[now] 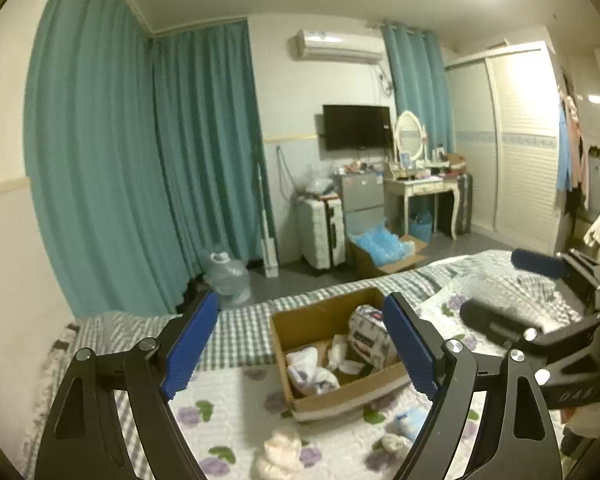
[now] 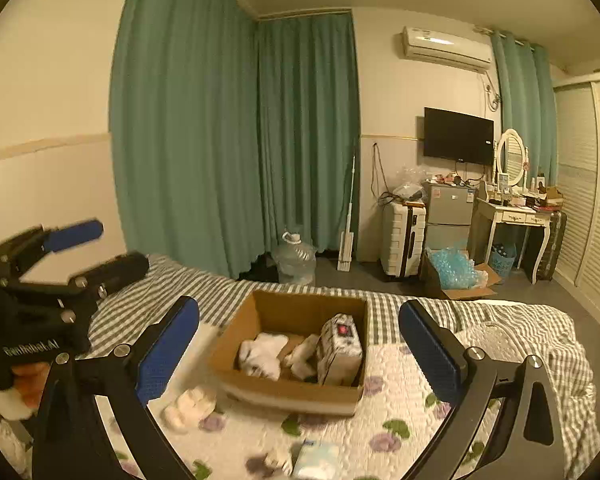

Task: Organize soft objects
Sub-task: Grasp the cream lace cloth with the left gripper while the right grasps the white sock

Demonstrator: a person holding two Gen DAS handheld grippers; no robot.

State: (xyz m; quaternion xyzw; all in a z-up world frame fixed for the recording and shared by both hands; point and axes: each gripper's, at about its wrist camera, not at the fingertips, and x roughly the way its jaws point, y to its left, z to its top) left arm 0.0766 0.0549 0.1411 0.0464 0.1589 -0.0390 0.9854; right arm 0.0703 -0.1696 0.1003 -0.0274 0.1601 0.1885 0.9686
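An open cardboard box sits on the floral quilt of the bed. It holds white soft items and a patterned pack. A cream plush lies on the quilt in front of the box. A light blue soft item and a small white one lie nearby. My left gripper is open and empty, raised above the bed before the box. My right gripper is open and empty, likewise raised. Each gripper shows in the other's view.
The bed has a grey checked sheet. Beyond it are teal curtains, a water jug, a white suitcase, a floor box of blue packing, a small fridge and a dressing table.
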